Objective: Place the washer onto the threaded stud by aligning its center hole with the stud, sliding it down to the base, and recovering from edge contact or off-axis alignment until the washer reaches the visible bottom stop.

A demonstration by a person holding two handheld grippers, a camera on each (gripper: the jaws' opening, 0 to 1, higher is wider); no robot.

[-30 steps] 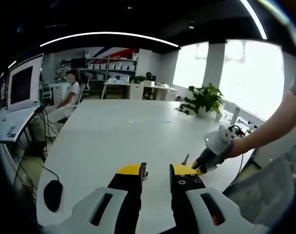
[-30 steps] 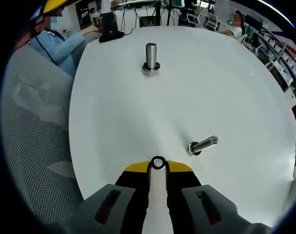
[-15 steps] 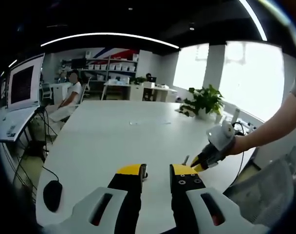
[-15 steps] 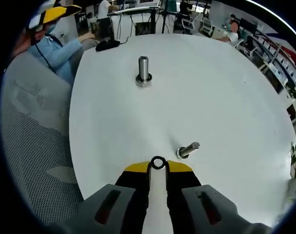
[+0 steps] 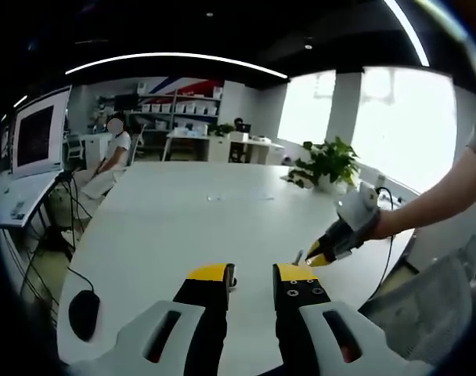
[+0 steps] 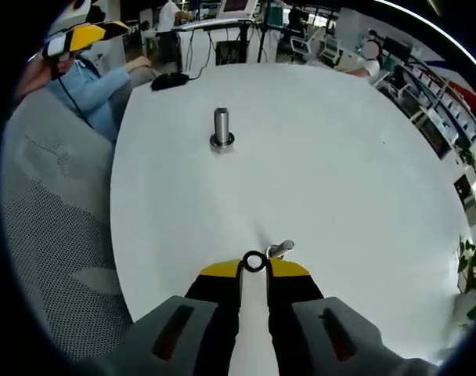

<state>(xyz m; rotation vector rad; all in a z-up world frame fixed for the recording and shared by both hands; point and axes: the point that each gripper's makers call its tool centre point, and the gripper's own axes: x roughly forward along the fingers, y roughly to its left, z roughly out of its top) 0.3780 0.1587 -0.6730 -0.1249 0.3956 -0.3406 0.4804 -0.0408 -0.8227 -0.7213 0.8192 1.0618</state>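
My right gripper (image 6: pixel 254 266) is shut on a small steel washer (image 6: pixel 254 253), held edge-up between its yellow tips. Just past the washer, a short threaded stud (image 6: pixel 280 249) leans to the right on the white table (image 6: pixel 347 164). A thicker stud (image 6: pixel 221 128) stands upright farther off. In the left gripper view, my left gripper (image 5: pixel 254 274) is open and low over the table. The thicker stud (image 5: pixel 232 276) peeks out beside its left jaw. The right gripper (image 5: pixel 344 233) reaches in from the right, its tip over the short stud (image 5: pixel 299 255).
A grey mesh chair (image 6: pixel 50 219) stands off the table's left edge, beside a person in a blue sleeve (image 6: pixel 89 82). A black mouse (image 5: pixel 84 312) lies near the table's left edge. A potted plant (image 5: pixel 328 160) and desks stand beyond.
My right gripper has carried the washer toward the short stud, which now sits right beyond it. In the left gripper view it has risen slightly. The left gripper has stayed still.
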